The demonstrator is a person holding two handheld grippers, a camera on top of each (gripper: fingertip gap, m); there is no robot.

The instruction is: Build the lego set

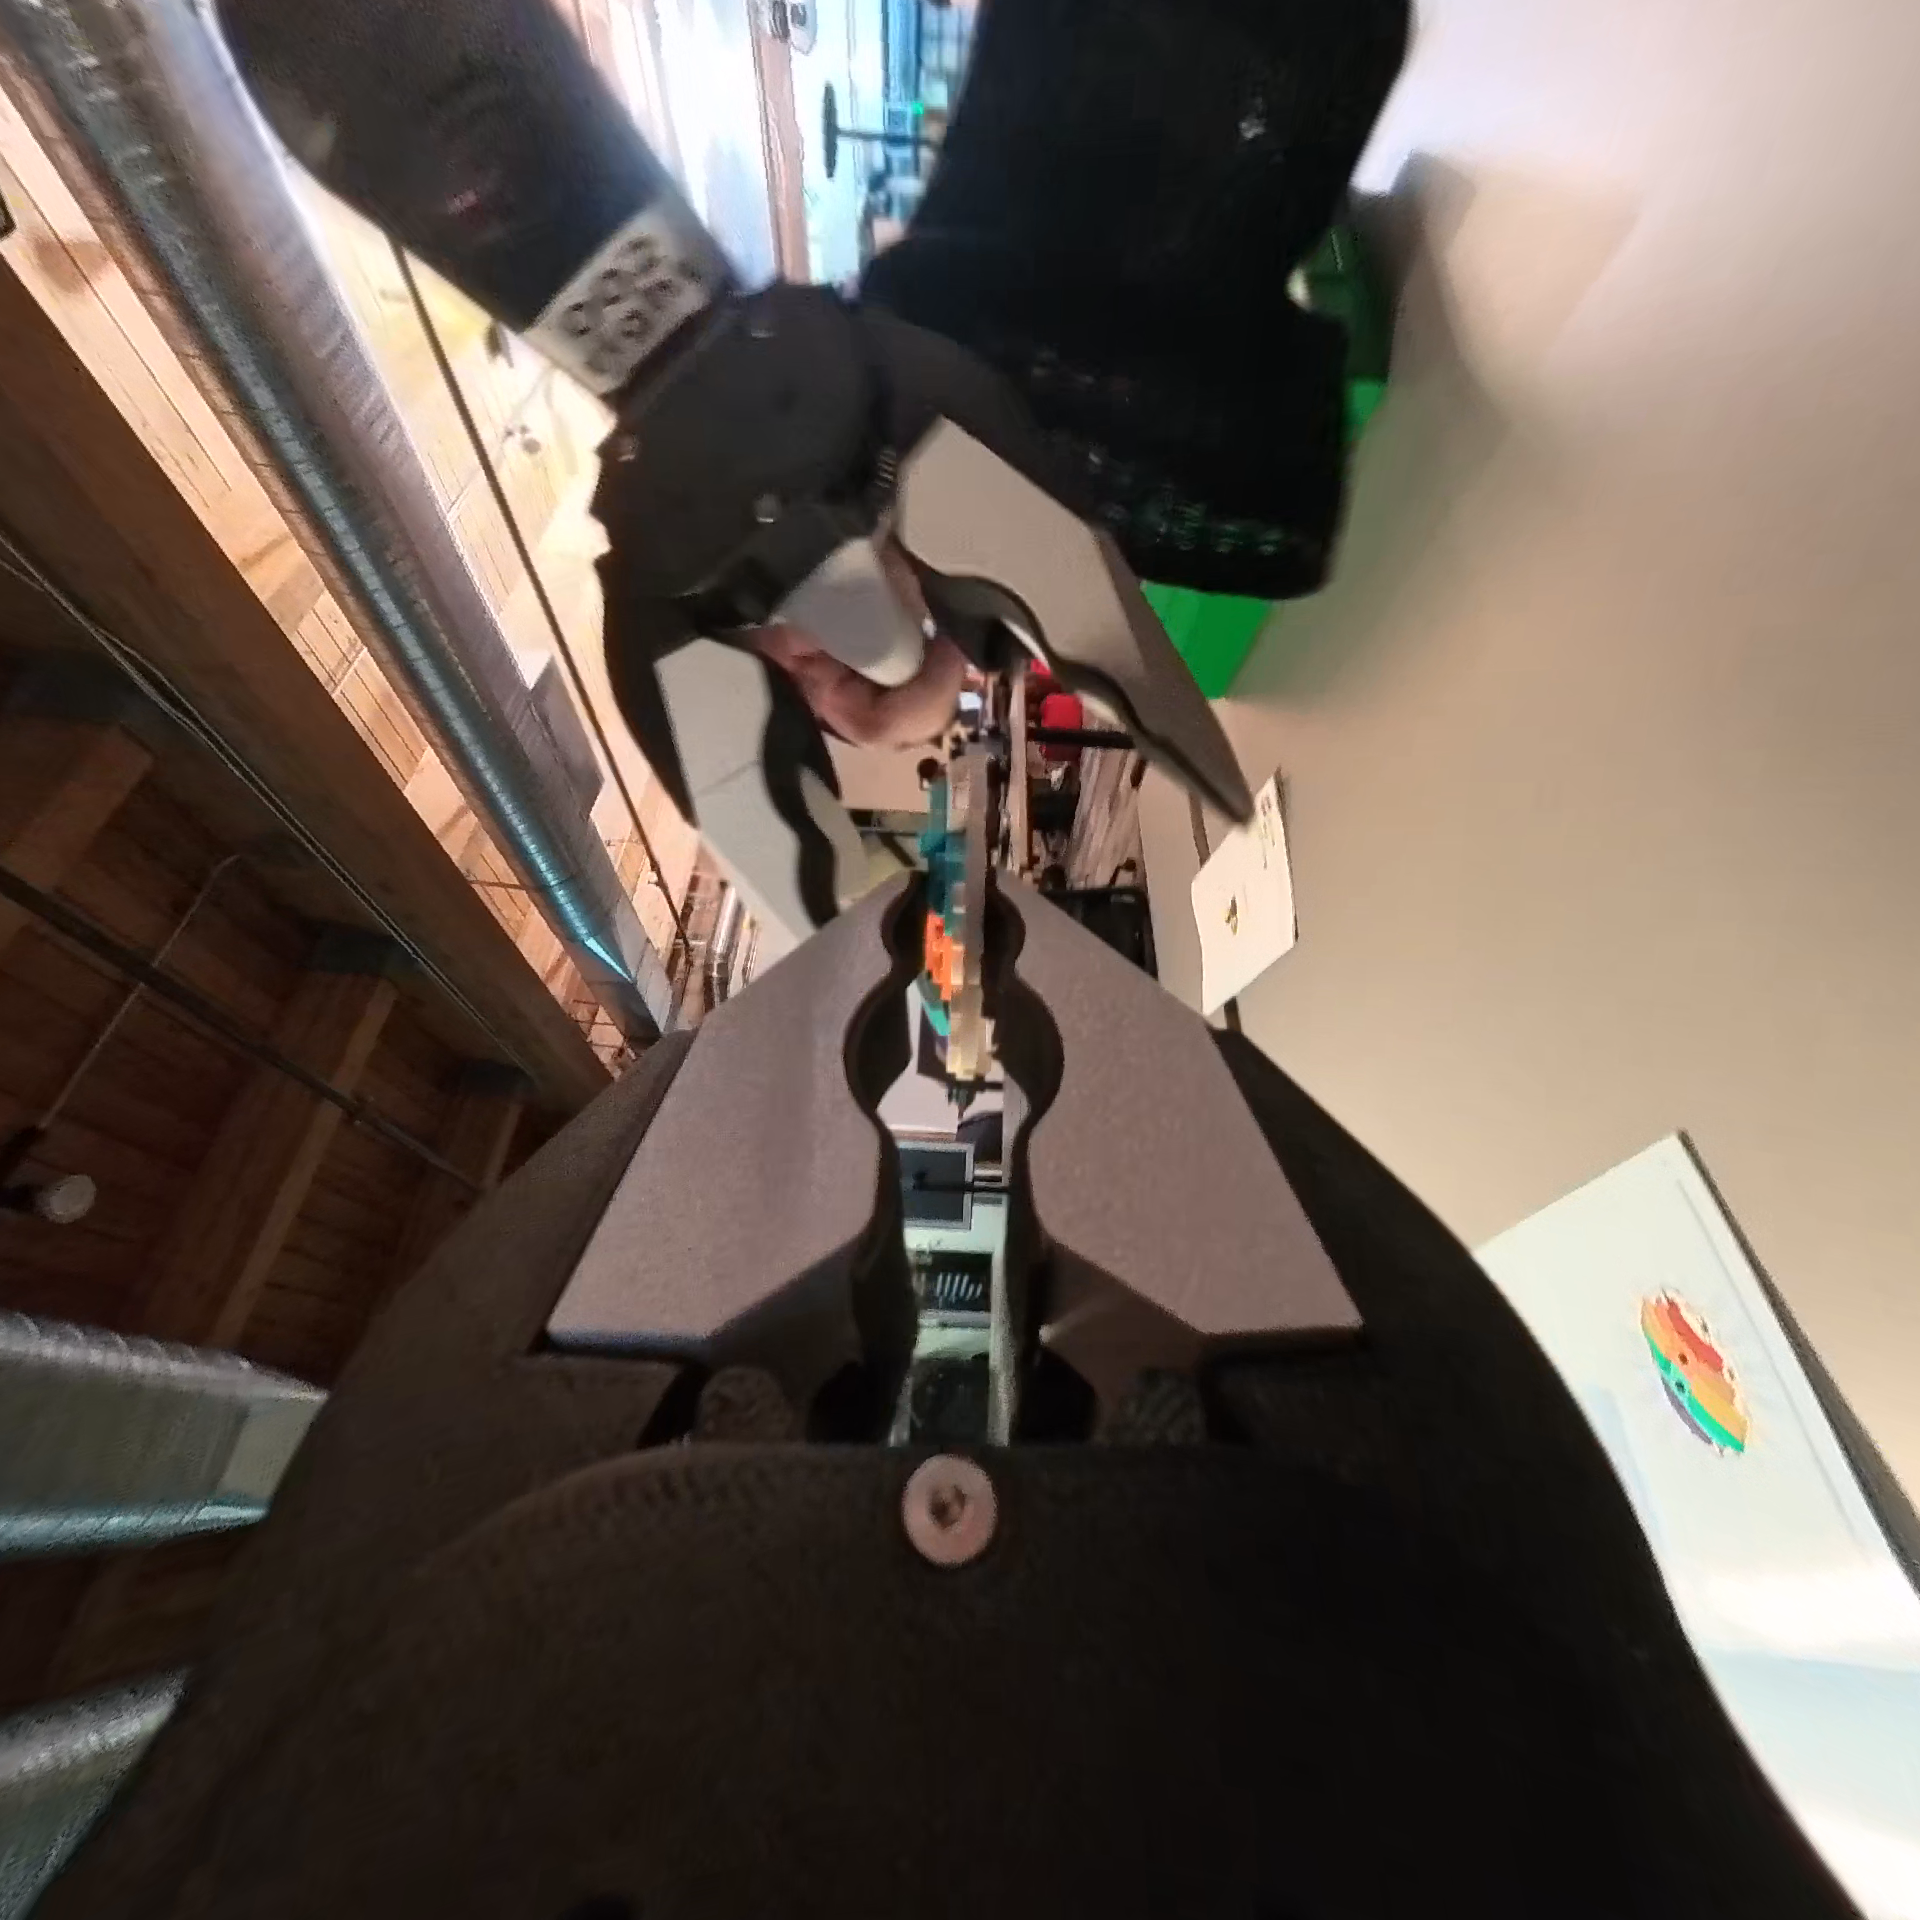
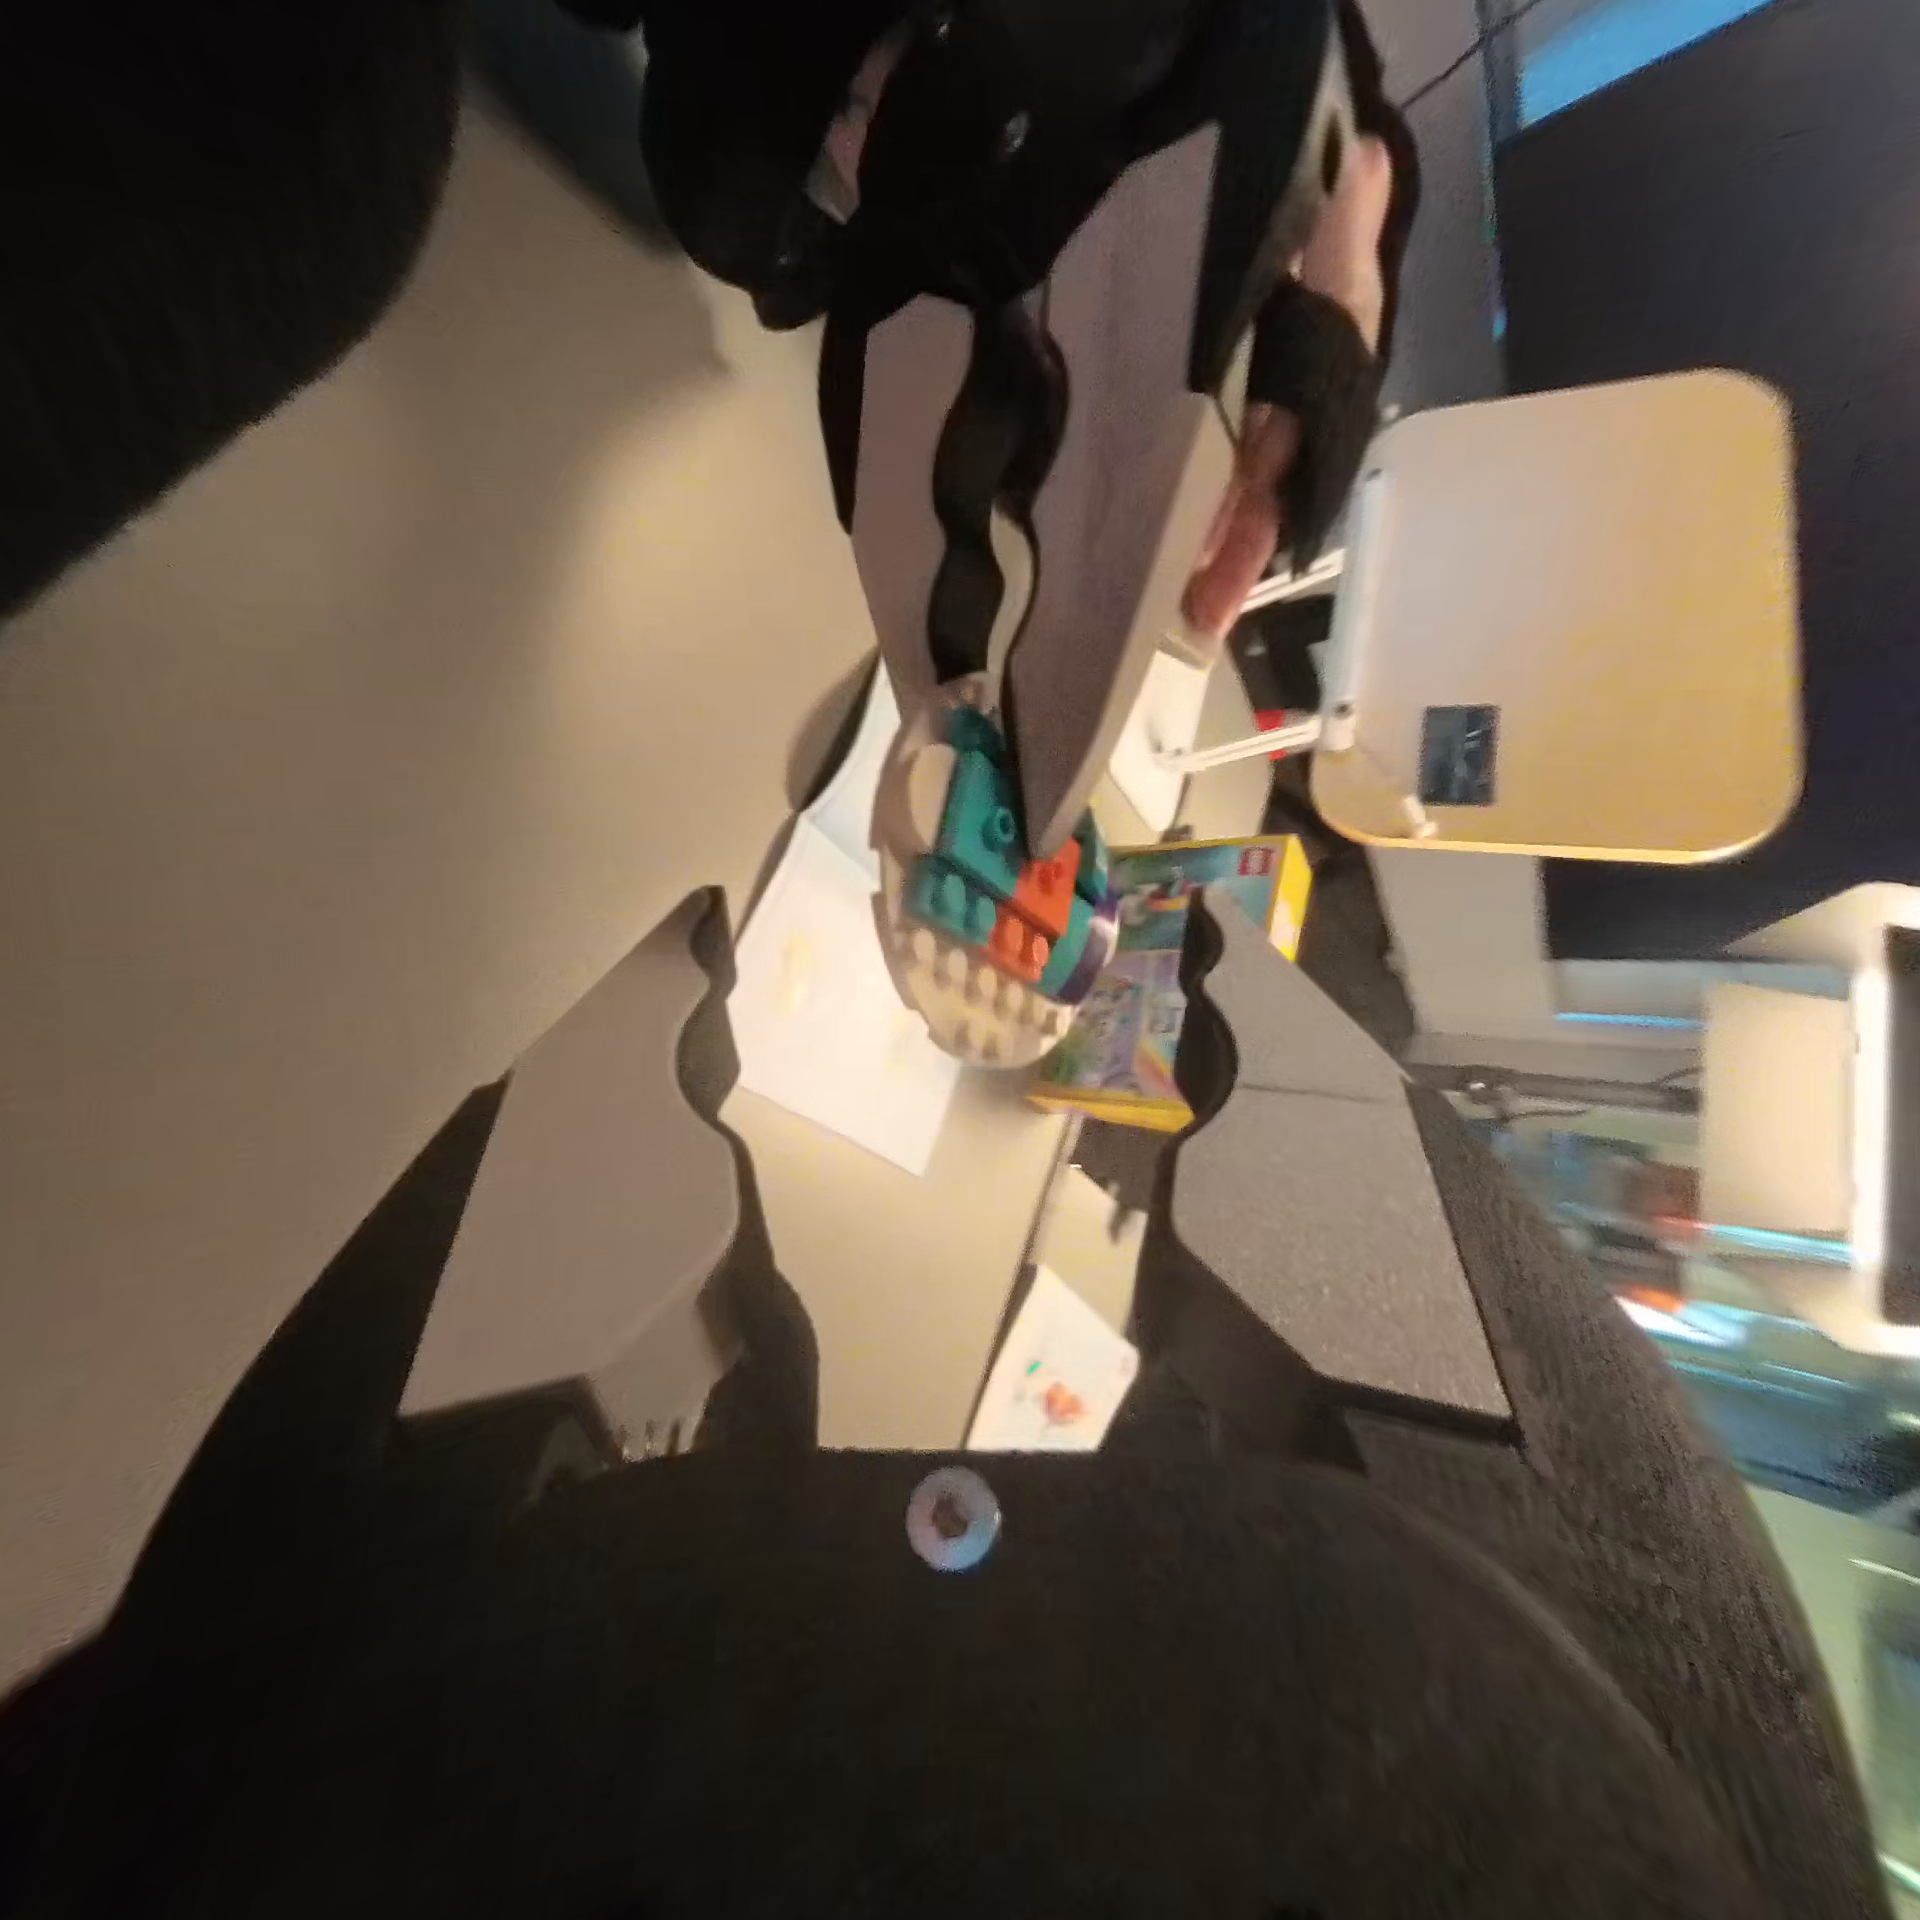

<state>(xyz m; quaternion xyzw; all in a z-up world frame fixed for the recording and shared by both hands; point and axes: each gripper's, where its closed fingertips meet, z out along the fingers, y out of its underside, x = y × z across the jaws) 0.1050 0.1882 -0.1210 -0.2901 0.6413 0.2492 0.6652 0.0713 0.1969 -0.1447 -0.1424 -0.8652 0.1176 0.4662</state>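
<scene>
Left wrist view first, reading from the left of the frame: I see wooden ceiling beams and a ribbed metal duct [image 1: 416,582] running diagonally, since the camera is rolled on its side. At centre my left gripper [image 1: 961,940] has its matte grey, wavy-edged fingers pressed onto the lego build [image 1: 951,935], which I see edge-on as a thin pale plate with teal and orange bricks on its left face. Above it the right gripper [image 1: 1039,821] points down toward the build, a person's hand [image 1: 883,696] wrapped around its pale handle. To the right, a white card [image 1: 1247,904] sits on the pale table [image 1: 1610,623], and a booklet with a colourful picture [image 1: 1694,1371] lies at lower right. Right wrist view, again from the left: the smooth beige table [image 2: 364,727] fills that side. My right gripper [image 2: 956,904] is spread wide, nothing between its scalloped fingers. Beyond them, at centre, the left gripper [image 2: 1003,717] comes down from the top and pinches the rim of the round, studded cream plate of the lego build [image 2: 987,935], held in the air over a white sheet [image 2: 852,1039]. Just right of it lies the yellow lego box [image 2: 1174,966], and further right a rounded pale chair seat [image 2: 1579,623].
</scene>
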